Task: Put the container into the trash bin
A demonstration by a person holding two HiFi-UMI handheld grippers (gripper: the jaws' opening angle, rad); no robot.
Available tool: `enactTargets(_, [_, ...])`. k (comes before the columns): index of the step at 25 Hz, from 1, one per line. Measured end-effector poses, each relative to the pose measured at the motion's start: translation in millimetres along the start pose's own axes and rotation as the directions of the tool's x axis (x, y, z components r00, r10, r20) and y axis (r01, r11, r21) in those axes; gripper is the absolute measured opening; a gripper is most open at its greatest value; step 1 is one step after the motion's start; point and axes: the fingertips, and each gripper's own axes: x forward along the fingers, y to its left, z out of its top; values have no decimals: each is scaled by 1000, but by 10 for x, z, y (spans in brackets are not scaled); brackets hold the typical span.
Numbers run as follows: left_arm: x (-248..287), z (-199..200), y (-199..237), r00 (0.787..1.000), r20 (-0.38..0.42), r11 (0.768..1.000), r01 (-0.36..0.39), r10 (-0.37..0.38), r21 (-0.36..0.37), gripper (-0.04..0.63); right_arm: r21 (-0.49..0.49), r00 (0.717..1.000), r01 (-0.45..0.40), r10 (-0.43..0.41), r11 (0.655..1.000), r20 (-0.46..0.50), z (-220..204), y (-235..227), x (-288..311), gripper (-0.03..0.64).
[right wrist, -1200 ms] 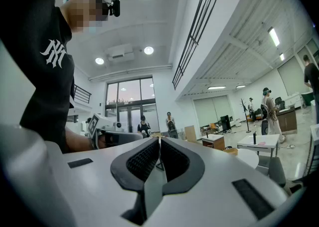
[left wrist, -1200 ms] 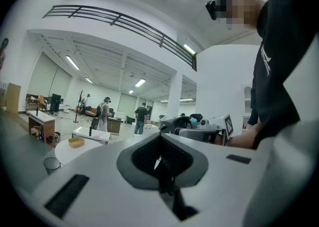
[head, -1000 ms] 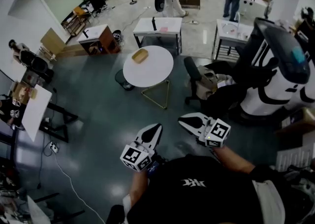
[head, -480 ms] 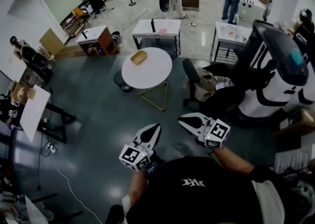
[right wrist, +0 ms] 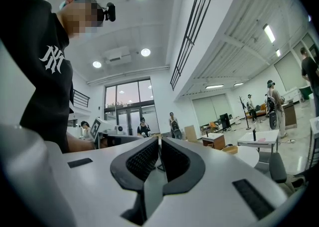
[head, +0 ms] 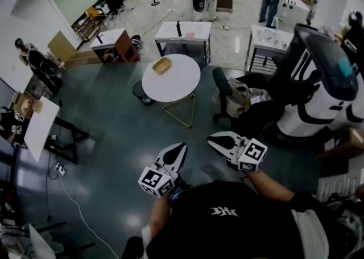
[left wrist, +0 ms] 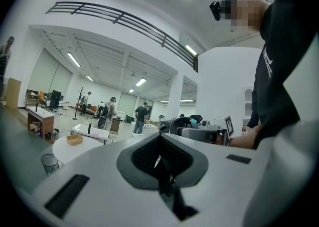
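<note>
1. Container (head: 161,65), a tan open box, sits on the round counter (head: 176,84) near its far-left edge, untouched.
2. Trash bin (head: 140,91) stands on the floor just beside that counter's left side, so the carry looks short.
3. Left gripper (head: 180,148) and right gripper (head: 213,139) hover well short of the counter, close to the person. Both sets of fingers (left wrist: 172,157) are pressed together on nothing, likely kept closed until the approach.

White interlocked "NY" emblem (right wrist: 50,57) on the person's black shirt (right wrist: 31,96); nothing else legible
</note>
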Motion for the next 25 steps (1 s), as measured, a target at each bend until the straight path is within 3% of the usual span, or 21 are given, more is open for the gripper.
enactTargets(14, [108, -66, -44, 1000, -3, 1000, -26, 26, 14, 3, 22, 1000, -19, 19, 1000, 6, -18, -108, -159, 43])
enactTargets(17, [112, 0, 30, 999, 17, 998, -40, 39, 45, 3, 6, 1000, -20, 20, 1000, 13, 43, -155, -194, 43])
enactTargets(25, [-31, 174, 232, 989, 22, 988, -146, 145, 57, 3, 29, 999, -31, 31, 999, 8, -17, -232, -259, 43])
